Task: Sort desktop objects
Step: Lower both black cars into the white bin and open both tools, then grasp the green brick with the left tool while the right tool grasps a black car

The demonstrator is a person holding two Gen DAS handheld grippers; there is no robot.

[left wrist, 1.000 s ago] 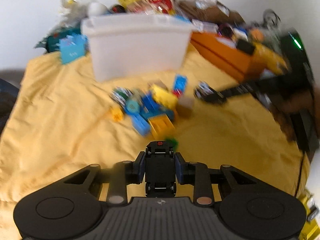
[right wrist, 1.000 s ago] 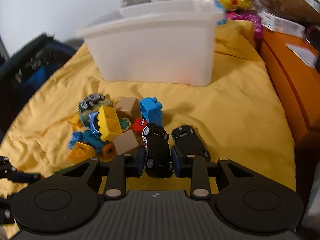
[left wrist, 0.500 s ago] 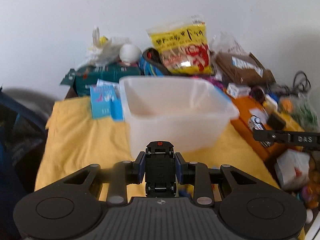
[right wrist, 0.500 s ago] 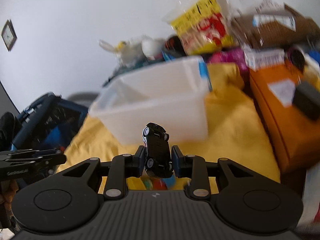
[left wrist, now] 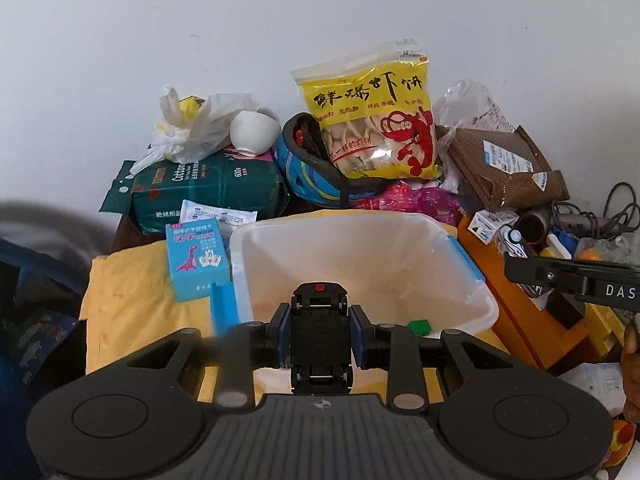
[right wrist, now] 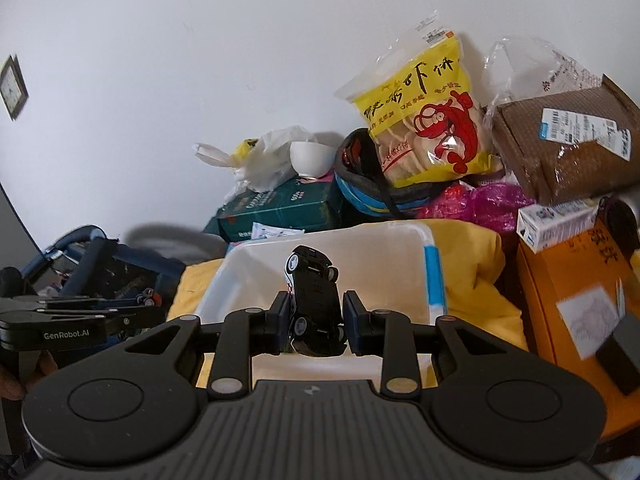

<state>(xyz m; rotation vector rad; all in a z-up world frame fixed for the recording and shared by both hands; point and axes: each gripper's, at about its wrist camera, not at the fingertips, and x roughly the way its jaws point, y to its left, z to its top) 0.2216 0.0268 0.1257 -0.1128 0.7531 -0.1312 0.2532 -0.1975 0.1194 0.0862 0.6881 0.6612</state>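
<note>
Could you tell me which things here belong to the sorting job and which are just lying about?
In the job:
black toy car in left claw
black-and-white toy car in right claw
white plastic bin

Lying about:
yellow prawn-cracker bag
white bowl
brown cardboard parcel

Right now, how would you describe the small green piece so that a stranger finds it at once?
Find the white plastic bin on the yellow cloth. Look at its floor, in the near right corner. The green block lies there, the only loose thing visible inside the bin.

Green block [left wrist: 419, 327] half behind bin rim [left wrist: 468, 322]
</note>
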